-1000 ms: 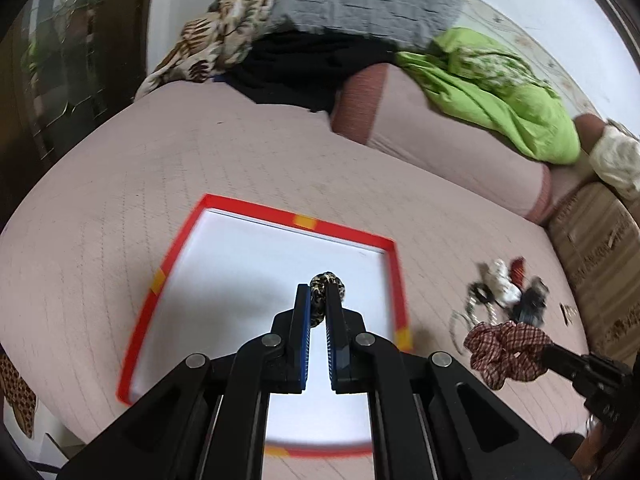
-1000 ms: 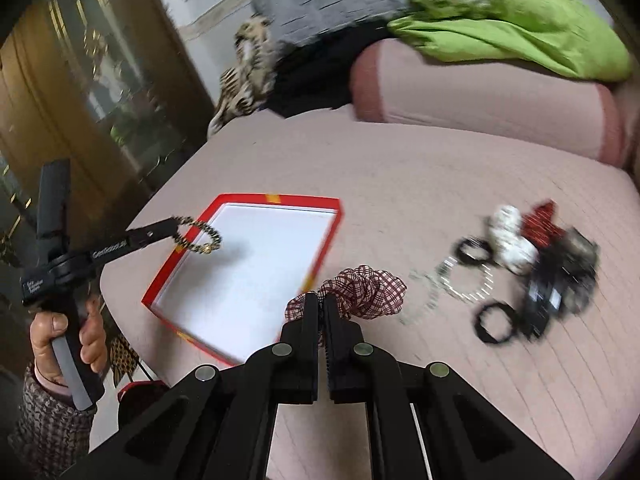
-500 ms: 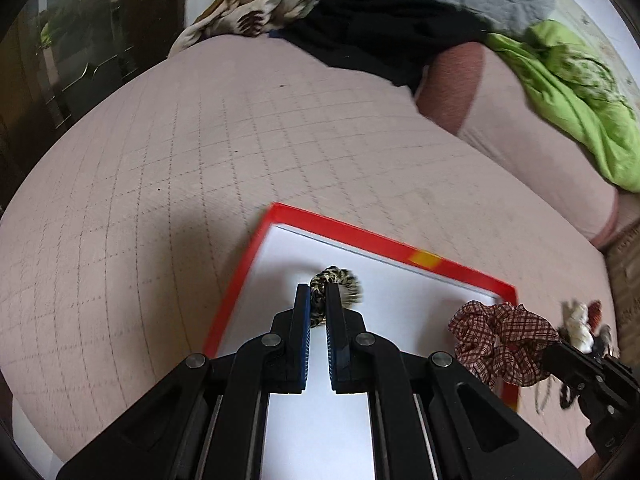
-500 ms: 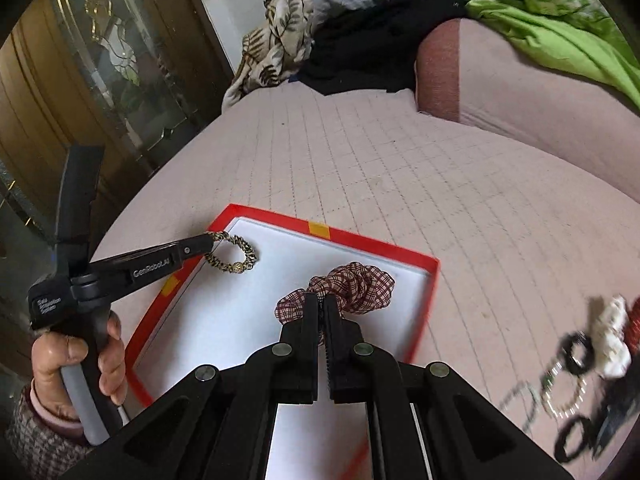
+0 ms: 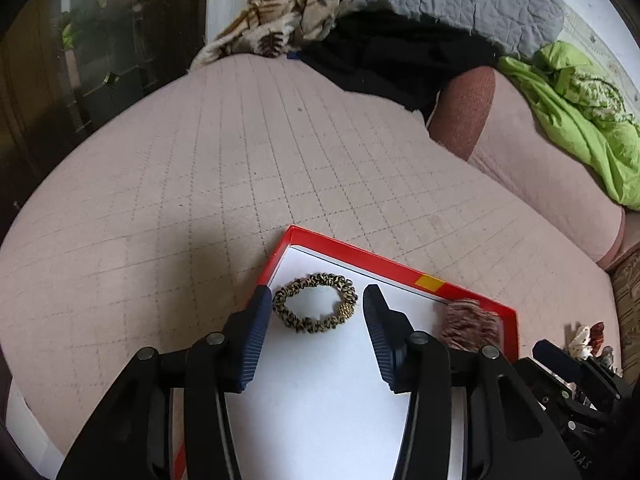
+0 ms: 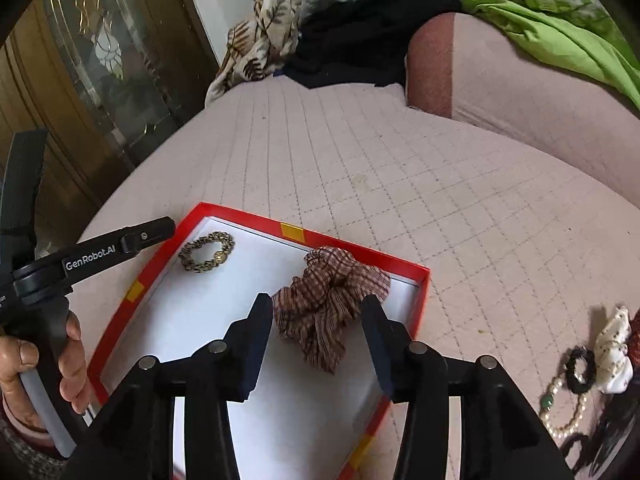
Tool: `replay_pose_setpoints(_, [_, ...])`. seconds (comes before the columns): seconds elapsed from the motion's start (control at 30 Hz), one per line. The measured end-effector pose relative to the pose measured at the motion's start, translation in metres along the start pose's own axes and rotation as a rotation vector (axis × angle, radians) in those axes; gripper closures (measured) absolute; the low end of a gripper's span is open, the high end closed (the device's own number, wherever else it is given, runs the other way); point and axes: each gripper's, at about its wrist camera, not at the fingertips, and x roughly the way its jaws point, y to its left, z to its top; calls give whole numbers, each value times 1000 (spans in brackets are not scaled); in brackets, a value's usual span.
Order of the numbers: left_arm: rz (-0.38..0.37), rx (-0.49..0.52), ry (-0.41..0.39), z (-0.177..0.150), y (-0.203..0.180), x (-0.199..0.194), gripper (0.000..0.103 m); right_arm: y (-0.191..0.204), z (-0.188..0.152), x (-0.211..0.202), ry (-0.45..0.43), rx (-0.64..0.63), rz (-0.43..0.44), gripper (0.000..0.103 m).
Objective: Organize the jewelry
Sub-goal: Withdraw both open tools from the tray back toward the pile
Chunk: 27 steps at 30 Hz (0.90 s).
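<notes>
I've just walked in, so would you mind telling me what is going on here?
A person is sorting hair ties and jewelry into a red-rimmed tray on a bed. The left gripper is opening around a leopard-print hair tie lying in the tray; the right gripper is opening around a plaid scrunchie beside it. Neither pad presses on its item. A pile of bracelets and hair ties waits on the bed.

My pink quilted bed [image 6: 460, 208] carries a red-rimmed tray [image 6: 424, 284], a small heap of jewelry and hair ties [image 6: 592, 376], a green blanket [image 5: 576, 128] and a bolster [image 6: 520, 88].
</notes>
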Motion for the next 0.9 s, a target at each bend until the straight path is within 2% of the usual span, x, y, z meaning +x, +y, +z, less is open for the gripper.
replay_pose_setpoints(0.1, [17,9,-26,-7,-6,-25,50,-4,-11,-22,-11,1,2,53])
replay_pose_setpoints(0.23, [45,48,-55,-24,-19,-56,42,-20,-41,-53,-7,23,2,50])
replay_pose_setpoints(0.4, [58,119,-54,-55,-49,-81,41,-51,-89,-85,15,103,-9,50])
replay_pose_setpoints(0.63, [-15,212,-27,-101,-106,-99,38,-105,-154,-140,4,218,-84,50])
replay_pose_setpoints(0.9, [-87,319,47,-144,-169,-103,38,-168,-210,-194,-38,349,-194,47])
